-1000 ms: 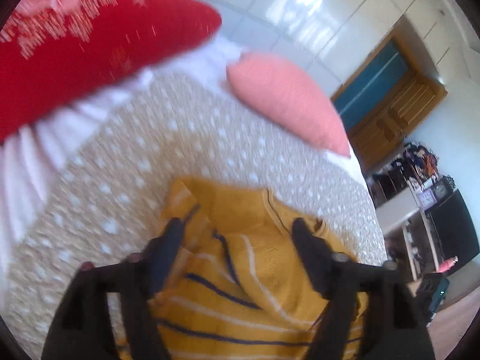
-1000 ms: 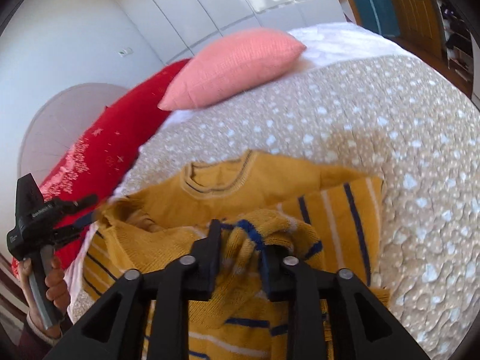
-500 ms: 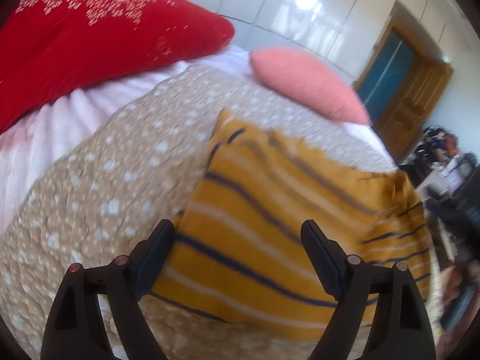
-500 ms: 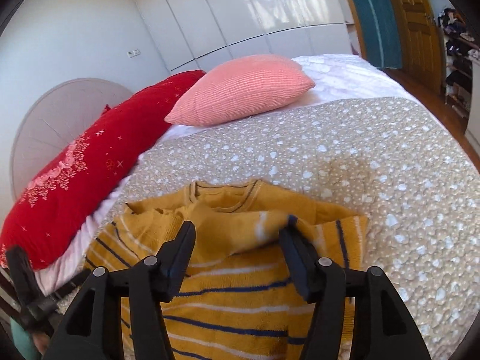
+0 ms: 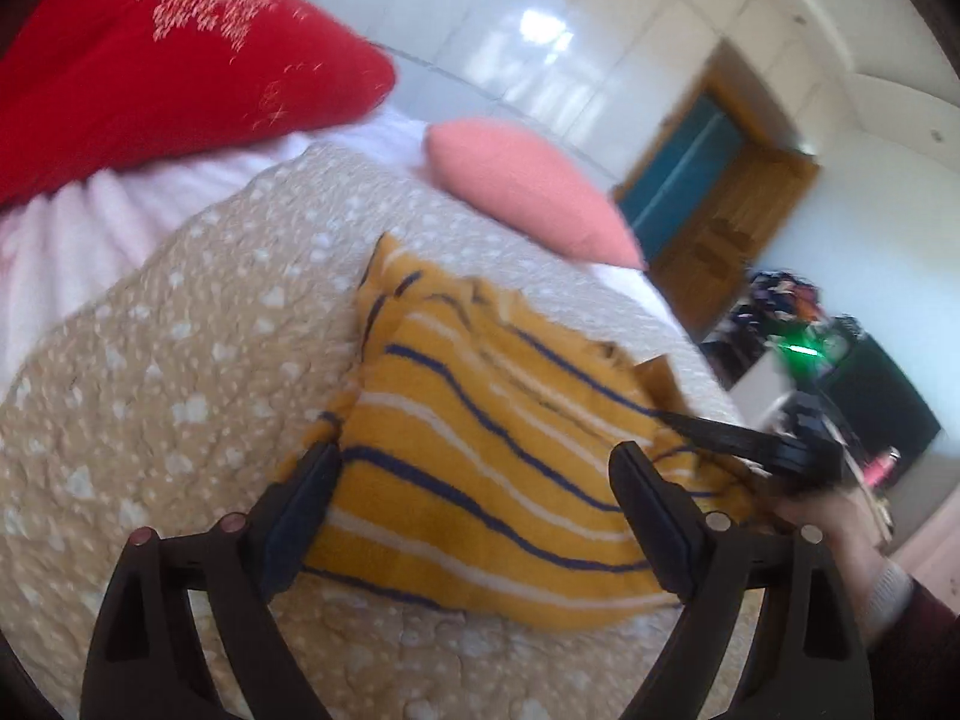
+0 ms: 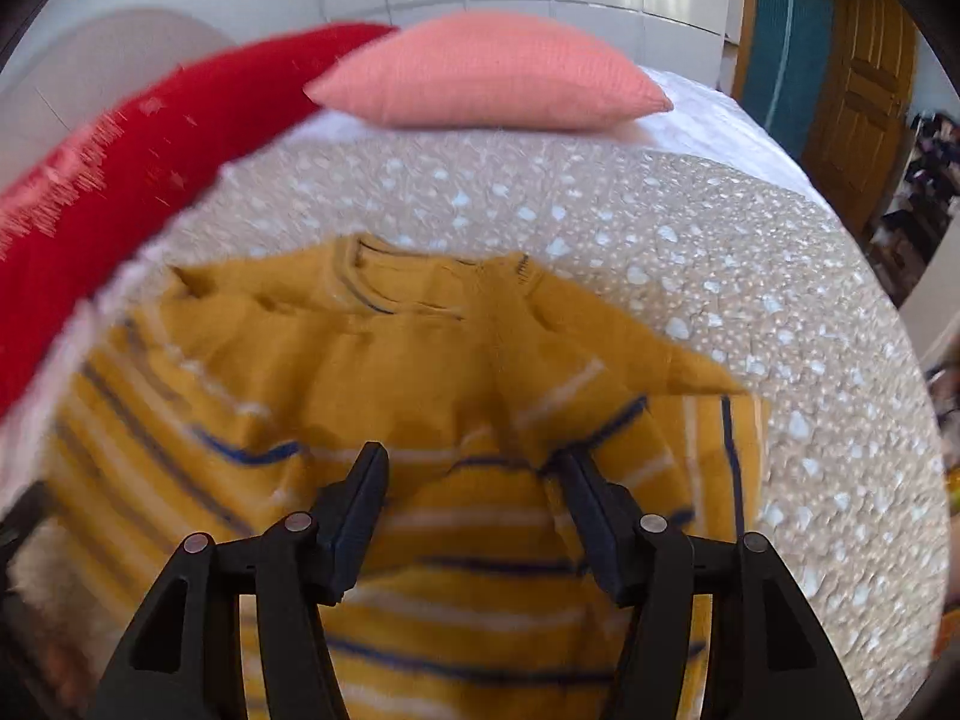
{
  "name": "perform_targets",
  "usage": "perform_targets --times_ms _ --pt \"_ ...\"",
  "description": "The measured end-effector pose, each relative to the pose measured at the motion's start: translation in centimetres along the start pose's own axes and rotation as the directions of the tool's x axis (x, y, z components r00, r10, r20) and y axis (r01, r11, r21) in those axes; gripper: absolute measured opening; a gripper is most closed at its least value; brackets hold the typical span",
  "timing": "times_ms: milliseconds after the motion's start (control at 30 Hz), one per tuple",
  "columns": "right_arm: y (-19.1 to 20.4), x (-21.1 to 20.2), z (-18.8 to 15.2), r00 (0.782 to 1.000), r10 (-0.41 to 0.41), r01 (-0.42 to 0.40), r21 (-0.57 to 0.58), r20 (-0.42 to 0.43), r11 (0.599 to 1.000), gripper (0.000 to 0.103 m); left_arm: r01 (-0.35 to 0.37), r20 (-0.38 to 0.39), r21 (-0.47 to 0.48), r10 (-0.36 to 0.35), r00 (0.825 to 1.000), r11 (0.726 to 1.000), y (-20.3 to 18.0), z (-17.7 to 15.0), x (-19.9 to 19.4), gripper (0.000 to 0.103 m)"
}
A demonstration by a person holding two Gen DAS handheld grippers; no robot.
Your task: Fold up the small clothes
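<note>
Striped sweater (image 6: 420,396) on dotted bedspread (image 6: 720,252), pink pillow (image 6: 492,72), red cushion (image 5: 150,60) beyond

Bare bedspread (image 6: 750,276) around the yellow sweater (image 6: 420,372); pink pillow (image 6: 492,72) and red pillow (image 6: 120,168) beyond.

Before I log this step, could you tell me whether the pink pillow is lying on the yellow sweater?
No, the pink pillow lies apart from the yellow sweater.
</note>
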State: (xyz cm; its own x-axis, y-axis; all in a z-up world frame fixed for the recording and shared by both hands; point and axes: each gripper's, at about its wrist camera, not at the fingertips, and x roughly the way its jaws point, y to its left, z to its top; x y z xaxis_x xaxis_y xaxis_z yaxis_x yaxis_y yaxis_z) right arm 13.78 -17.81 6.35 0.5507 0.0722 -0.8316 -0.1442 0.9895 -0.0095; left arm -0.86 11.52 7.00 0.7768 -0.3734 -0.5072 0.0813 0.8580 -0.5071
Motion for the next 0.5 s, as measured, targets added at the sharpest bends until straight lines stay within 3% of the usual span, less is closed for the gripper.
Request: perform_targets --times_ms 67,133,167,233,300,367,433,500 --pt "0.5 -1.1 1.0 0.997 -0.029 0.026 0.046 0.068 0.999 0.057 -0.034 0.054 -0.002 0.034 0.998 0.999 0.6 0.7 -1.3 0.092" --pt "2.3 -3.9 1.8 0.982 0.046 -0.057 0.059 0.183 0.997 0.057 -0.077 0.111 -0.036 0.081 0.99 0.996 1.6 1.4 -2.5 0.097" --pt "3.4 -4.7 2.2 0.976 0.091 -0.099 0.031 0.198 0.995 0.057 -0.102 0.122 -0.066 0.11 0.986 0.993 2.3 1.8 -2.8 0.098" --pt "7.3 -4.9 2.9 0.968 0.192 -0.183 -0.067 0.164 0.981 0.056 -0.123 0.106 -0.131 0.137 0.985 0.984 4.0 2.4 -2.8 0.098" --pt "10.3 -3.8 3.3 0.969 0.217 -0.203 -0.123 0.114 0.971 0.055 -0.124 0.074 -0.202 0.141 0.987 0.972 5.7 2.5 -2.4 0.098" --pt "14.3 -1.1 3.9 0.972 0.23 -0.219 -0.187 0.039 0.957 0.047 -0.126 0.052 -0.23 0.141 0.989 0.965 6.7 2.6 -1.9 0.098" --pt "17.4 1.6 4.3 0.968 0.248 -0.252 -0.196 -0.041 0.948 0.043 -0.13 0.023 -0.24 0.14 0.99 0.962 7.0 2.4 -1.4 0.098" --pt "19.7 4.0 4.5 0.941 0.314 -0.331 -0.152 -0.125 0.931 0.035 -0.137 0.011 -0.231 0.143 0.99 0.963 7.0 2.4 -0.9 0.098"
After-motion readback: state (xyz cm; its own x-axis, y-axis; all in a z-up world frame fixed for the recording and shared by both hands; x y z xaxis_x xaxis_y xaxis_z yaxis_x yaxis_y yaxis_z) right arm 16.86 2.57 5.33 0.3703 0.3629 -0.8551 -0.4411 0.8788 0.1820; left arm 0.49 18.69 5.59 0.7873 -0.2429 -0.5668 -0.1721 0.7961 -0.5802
